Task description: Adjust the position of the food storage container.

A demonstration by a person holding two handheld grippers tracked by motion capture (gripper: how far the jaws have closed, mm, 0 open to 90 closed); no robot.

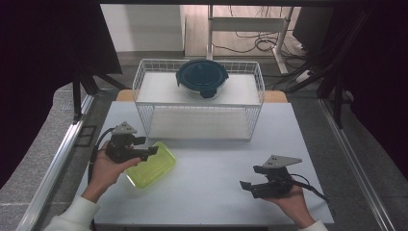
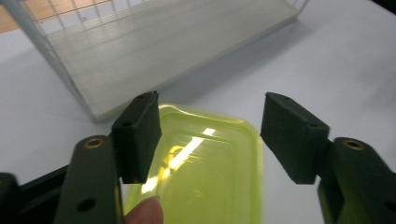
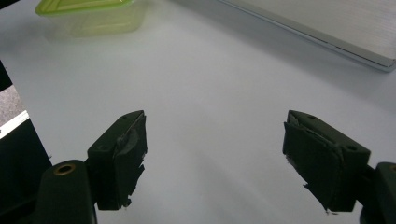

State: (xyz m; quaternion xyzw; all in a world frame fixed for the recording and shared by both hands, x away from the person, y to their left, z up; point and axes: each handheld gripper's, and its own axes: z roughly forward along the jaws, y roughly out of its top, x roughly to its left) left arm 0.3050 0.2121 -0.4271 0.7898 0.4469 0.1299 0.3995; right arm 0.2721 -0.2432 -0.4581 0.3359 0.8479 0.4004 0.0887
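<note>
Table (image 1: 211,159): pale top, everything stands on it. Wire rack (image 1: 198,98) sits at the far middle, two shelves; a round dish (image 1: 202,78) with a dark blue lid rests on the upper shelf, the lower shelf bare.

Box (image 1: 150,165): yellow-green, translucent, rectangular, at the near left of the table, just in front of the rack's left corner and apart from it. In the left gripper view the box (image 2: 205,168) lies below and between the jaws; the left pad overlaps its edge, the right pad stands off from it. Whether the left pad touches the box cannot be told.

Left gripper (image 1: 148,150): held in the left hand (image 1: 107,168), over the box's left end, jaws spread, not pressing on the box. A fingertip (image 2: 144,212) shows at the bottom of its own view.

Right gripper (image 1: 251,178): held in the right hand (image 1: 288,202) at the near right, well apart from the box, jaws spread wide over bare table, nothing between them (image 3: 215,158).
</note>
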